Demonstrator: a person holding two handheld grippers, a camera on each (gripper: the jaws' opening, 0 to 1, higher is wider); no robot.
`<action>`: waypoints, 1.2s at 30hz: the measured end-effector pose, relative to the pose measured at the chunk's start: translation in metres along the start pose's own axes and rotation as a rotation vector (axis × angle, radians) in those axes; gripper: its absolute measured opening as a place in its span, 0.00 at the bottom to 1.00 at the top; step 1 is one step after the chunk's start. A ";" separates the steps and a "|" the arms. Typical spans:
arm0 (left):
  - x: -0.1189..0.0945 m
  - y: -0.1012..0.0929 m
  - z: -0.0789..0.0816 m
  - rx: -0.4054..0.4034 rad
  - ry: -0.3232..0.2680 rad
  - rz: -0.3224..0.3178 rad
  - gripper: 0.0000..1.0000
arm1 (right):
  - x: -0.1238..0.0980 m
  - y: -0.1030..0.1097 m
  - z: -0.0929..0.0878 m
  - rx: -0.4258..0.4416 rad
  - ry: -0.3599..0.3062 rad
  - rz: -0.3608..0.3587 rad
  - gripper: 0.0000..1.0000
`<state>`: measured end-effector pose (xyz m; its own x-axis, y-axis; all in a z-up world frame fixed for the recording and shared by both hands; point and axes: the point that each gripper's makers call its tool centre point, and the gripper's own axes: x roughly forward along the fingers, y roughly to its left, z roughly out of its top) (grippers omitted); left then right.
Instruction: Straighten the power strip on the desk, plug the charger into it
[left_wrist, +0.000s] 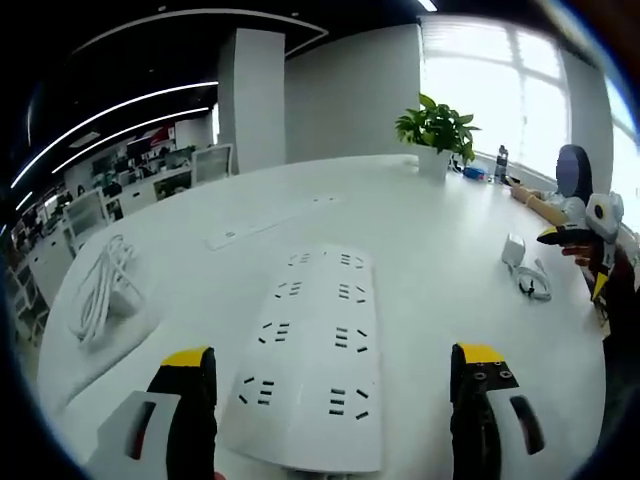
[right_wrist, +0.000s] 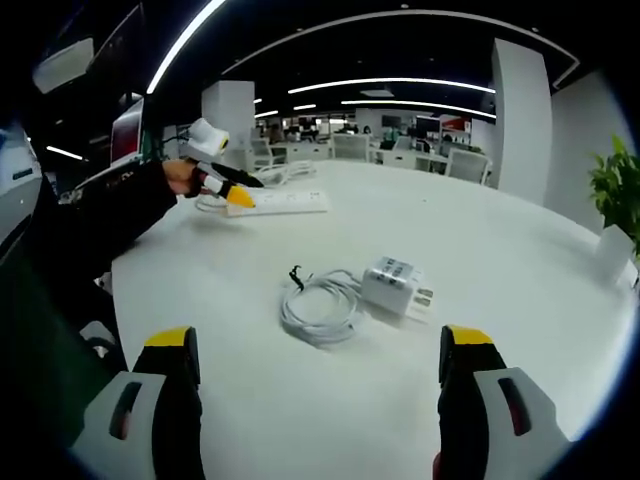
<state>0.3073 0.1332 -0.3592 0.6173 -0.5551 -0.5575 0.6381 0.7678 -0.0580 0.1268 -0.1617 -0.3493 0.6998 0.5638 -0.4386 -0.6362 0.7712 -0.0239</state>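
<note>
Left gripper view: power strip (left_wrist: 315, 360) lies between gripper (left_wrist: 335, 385) jaws.

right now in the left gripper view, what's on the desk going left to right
coiled white cable bundle → flat white multi-socket power strip → small white charger with its looped cable → other yellow-tipped claw at the right edge

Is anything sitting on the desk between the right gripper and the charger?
Nothing visible blocks it. The right gripper is open, with bare white desk up to the charger. Its coiled cable lies beside it, on the left of the view.
</note>
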 end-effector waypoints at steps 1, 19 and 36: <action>0.000 0.002 0.001 -0.001 -0.005 0.005 1.00 | 0.000 0.000 -0.001 0.002 0.001 0.001 0.99; 0.005 0.002 0.009 -0.009 -0.009 -0.019 1.00 | -0.002 -0.005 0.000 0.013 -0.002 -0.011 0.99; 0.011 0.007 0.009 -0.034 -0.001 -0.050 0.89 | -0.004 -0.009 -0.001 0.021 -0.003 -0.018 0.99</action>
<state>0.3225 0.1299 -0.3584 0.5858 -0.5933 -0.5521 0.6522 0.7495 -0.1136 0.1294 -0.1709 -0.3487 0.7123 0.5505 -0.4354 -0.6164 0.7873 -0.0132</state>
